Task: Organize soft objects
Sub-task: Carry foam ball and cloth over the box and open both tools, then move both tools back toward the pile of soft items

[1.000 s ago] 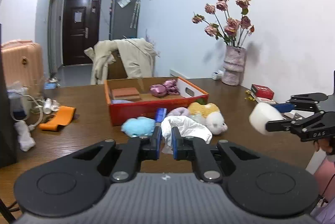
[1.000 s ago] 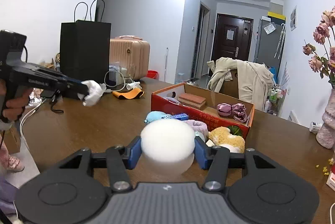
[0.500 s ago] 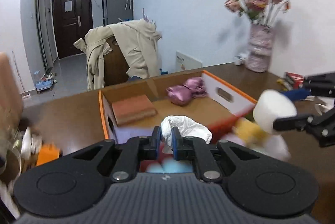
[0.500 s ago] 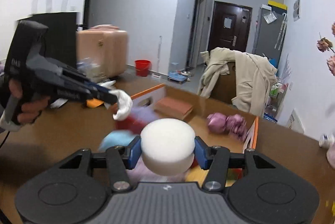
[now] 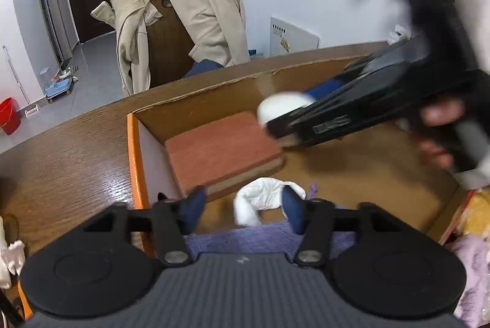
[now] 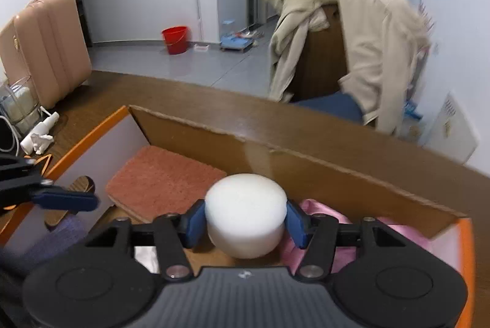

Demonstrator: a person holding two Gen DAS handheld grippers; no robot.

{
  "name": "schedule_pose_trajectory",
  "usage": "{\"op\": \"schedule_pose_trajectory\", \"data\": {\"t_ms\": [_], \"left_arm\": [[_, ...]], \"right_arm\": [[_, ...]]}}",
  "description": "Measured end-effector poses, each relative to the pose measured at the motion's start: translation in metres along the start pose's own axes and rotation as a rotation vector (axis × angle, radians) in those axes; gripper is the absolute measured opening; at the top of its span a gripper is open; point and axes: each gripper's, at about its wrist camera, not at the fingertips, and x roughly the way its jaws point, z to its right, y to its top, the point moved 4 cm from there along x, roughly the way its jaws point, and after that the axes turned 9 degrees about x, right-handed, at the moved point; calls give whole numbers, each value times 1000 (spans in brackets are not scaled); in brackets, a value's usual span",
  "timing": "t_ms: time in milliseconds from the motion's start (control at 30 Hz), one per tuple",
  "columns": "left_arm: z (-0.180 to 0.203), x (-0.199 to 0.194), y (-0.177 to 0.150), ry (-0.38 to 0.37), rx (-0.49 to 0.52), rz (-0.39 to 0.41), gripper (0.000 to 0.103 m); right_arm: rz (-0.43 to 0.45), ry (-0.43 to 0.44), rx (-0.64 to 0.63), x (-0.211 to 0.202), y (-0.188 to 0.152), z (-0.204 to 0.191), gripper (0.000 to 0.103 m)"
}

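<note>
Progress roughly at the midpoint, judging by the load already inside the orange-rimmed cardboard box (image 5: 134,150). Nearest, flat on the box floor: a purple terry cloth (image 5: 245,239), directly beneath the left gripper (image 5: 243,207). At the near right, outside the box wall and not yet stowed: a fluffy lilac piece (image 5: 471,273) and, just beyond it, a yellow plush (image 5: 477,217), both cut off by the picture edge. Jaws of the left gripper opening, with a crumpled white rag (image 5: 260,201) between them, touching the right-hand finger only and not pinched. By the look of it, as good as delivered, down by the box floor beside the purple cloth. Slightly farther, against the left wall of the box: a terracotta rectangular sponge pad (image 5: 220,144), lying flat. Over the middle of the box, the right gripper (image 6: 245,219), jaws opening yet with both pads touching the sides of a round white foam puck (image 6: 245,205), not let go. To its right, a pink satin bundle (image 6: 324,214), already inside. Left to do, most likely: drop the puck, then fetch the lilac and yellow items from the brown wooden table (image 5: 61,150). Farthest, beyond the table and no part of the job: a chair draped with a beige coat (image 5: 190,15).
</note>
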Motion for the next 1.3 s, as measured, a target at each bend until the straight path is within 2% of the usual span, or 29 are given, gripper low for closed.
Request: {"op": "schedule_pose_trajectory", "data": {"t_ms": [67, 200, 300, 433, 533, 633, 733, 867, 967, 1067, 1133, 1200, 1300], "left_arm": [[3, -4, -2, 12, 9, 18, 67], [6, -9, 0, 14, -15, 19, 67], [8, -25, 6, 33, -35, 26, 67], [18, -82, 17, 88, -17, 96, 68], [37, -137, 20, 117, 4, 153, 74], [58, -183, 13, 141, 23, 186, 76], [79, -219, -1, 170, 32, 208, 80], [108, -254, -43, 204, -1, 246, 86], [138, -264, -84, 188, -37, 259, 87], [168, -264, -127, 137, -67, 261, 87], [180, -263, -152, 123, -123, 287, 95], [192, -261, -174, 185, -158, 312, 96], [209, -259, -202, 292, -132, 348, 103]], "right_arm": [[6, 2, 20, 6, 2, 2, 65], [20, 24, 36, -2, 2, 4, 67], [50, 11, 31, -28, 3, 3, 67], [118, 21, 22, -95, 3, -2, 68], [177, 27, 15, -155, -2, -6, 72], [231, 48, 13, -214, -17, -10, 79], [260, 64, -22, -265, -44, -16, 81], [309, 71, -60, -321, -106, -19, 83], [378, 84, -102, -353, -166, -23, 87], [419, 71, -126, -371, -227, -26, 91], [450, 55, -178, -376, -265, -29, 95], [488, 20, -186, -373, -299, -25, 96], [447, -63, -55, -354, -337, -13, 96]]}}
